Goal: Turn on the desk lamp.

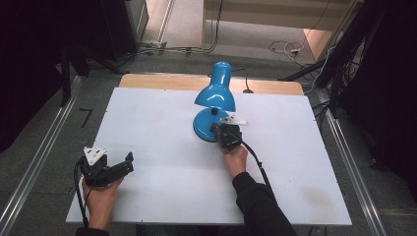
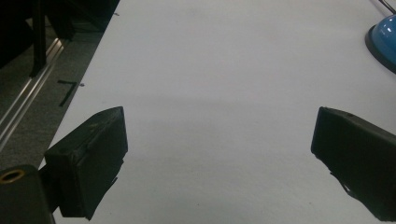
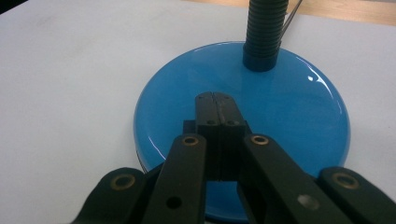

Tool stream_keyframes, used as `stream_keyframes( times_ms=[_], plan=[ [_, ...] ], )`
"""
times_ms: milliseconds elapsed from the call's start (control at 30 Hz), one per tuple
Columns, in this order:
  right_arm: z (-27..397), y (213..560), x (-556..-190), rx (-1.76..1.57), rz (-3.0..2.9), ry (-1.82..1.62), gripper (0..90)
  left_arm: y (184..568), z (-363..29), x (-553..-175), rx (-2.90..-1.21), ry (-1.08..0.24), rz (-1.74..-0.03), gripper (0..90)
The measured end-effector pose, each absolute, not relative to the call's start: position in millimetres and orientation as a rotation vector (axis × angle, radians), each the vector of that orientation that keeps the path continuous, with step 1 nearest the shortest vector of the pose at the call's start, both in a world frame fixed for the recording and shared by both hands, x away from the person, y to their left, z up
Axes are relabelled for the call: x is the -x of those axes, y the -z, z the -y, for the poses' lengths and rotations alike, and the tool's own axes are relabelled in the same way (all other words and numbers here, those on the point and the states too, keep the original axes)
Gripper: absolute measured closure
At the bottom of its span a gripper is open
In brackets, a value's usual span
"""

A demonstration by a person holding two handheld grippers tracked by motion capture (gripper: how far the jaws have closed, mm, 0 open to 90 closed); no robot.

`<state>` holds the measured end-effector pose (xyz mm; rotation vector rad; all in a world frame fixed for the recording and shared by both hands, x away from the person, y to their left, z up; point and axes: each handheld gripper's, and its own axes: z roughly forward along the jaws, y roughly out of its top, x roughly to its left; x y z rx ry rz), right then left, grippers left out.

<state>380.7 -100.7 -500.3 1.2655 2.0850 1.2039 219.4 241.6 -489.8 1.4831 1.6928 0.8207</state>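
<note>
Blue desk lamp (image 1: 215,105) upright at the far middle of the white bench (image 1: 157,123), shade drooping over its round base (image 3: 289,116). Right gripper (image 3: 215,100) over the base's near rim, fingers pressed together, nothing between. Left gripper (image 1: 129,162) low at the near left corner, fingers (image 2: 93,158) wide apart above bare bench

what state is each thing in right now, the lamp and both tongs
lamp: upright on the table, shade tipped down over its round base, no glow to be seen
left tongs: open, jaws wide apart, nothing between them
right tongs: shut, jaws pressed together, tips over the lamp base
</note>
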Motion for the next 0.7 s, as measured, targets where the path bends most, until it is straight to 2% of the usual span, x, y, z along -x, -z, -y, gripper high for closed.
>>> stream_keyframes(
  times_ms=[700],
  plan=[
    [97.7,503.2,-381.0,-1.240,-2.089,-1.187,88.1,491.0,-241.2,-220.5,-1.479,-0.805,-1.694,5.1]
  ],
)
